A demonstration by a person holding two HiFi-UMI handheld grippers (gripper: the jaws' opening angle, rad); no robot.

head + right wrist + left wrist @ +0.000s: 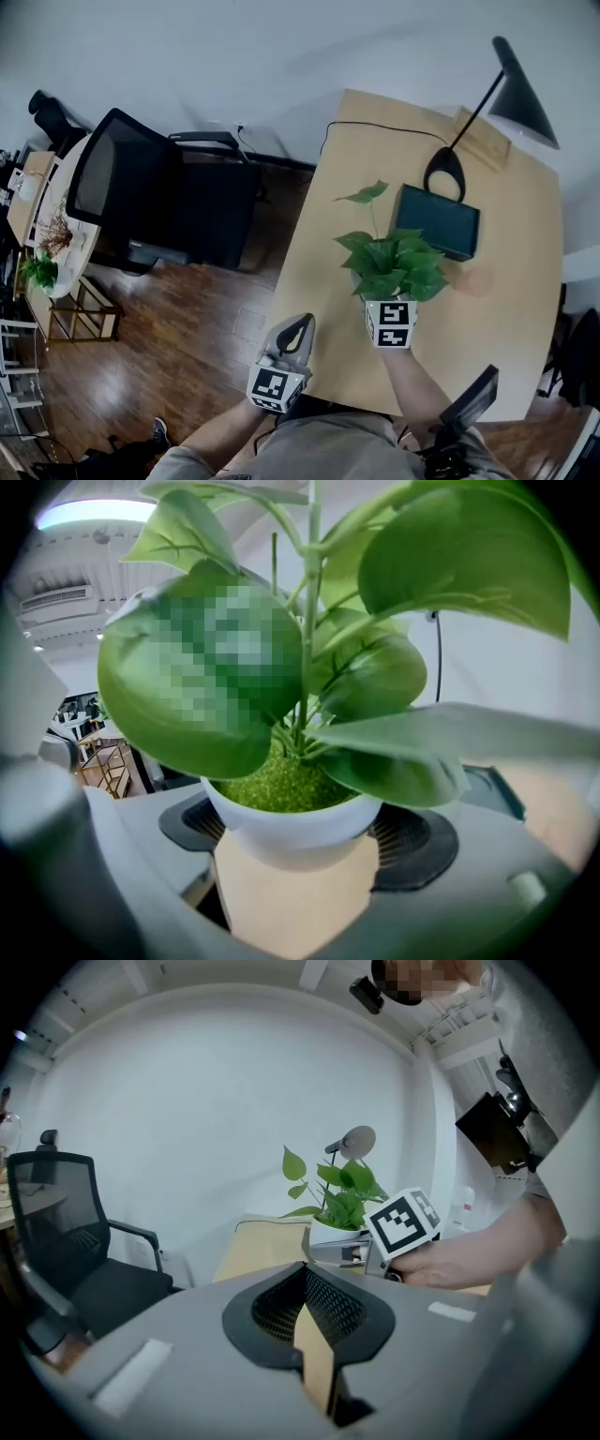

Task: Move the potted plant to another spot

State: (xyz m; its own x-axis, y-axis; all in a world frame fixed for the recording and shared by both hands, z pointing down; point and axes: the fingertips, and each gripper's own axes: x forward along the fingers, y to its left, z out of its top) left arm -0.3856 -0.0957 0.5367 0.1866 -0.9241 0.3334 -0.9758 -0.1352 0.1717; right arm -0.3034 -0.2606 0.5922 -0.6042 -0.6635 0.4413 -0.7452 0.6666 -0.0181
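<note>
The potted plant [392,264] is held upright, its long axis running up along the stem, with the leaves spread above the white pot [291,829]. It is positioned over the near part of the wooden desk [506,281], on the person's side of the dark screen [438,222]. The pot is clamped between the jaws of the right gripper [391,305], which is pointed away from the person and tipped slightly down, the forearm stretched out behind it. The left gripper [298,326] is held by the desk's near left edge, its jaws brought together on nothing.
</note>
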